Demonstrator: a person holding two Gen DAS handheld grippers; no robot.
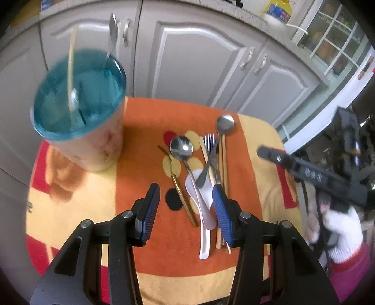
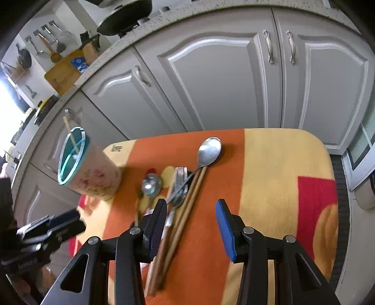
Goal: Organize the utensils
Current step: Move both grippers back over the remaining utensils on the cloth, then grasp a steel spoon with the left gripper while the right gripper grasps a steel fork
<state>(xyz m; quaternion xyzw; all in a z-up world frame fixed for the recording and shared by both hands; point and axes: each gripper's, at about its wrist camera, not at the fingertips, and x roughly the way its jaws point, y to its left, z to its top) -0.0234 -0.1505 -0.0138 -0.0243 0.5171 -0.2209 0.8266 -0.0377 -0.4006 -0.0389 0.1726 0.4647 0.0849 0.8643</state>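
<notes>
Because the cup (image 1: 79, 112) already holds two utensils, both the left gripper (image 1: 186, 211) and the right gripper (image 2: 191, 225) hang wide and empty over the pile of cutlery (image 1: 206, 169), seemingly ready to pick next.

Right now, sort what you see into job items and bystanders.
Job: utensil cup, loose spoons, fork, chopsticks, white ladle spoon, gold utensil.
Bystanders: cabinets, cutting board, oil bottle, pan.
</notes>
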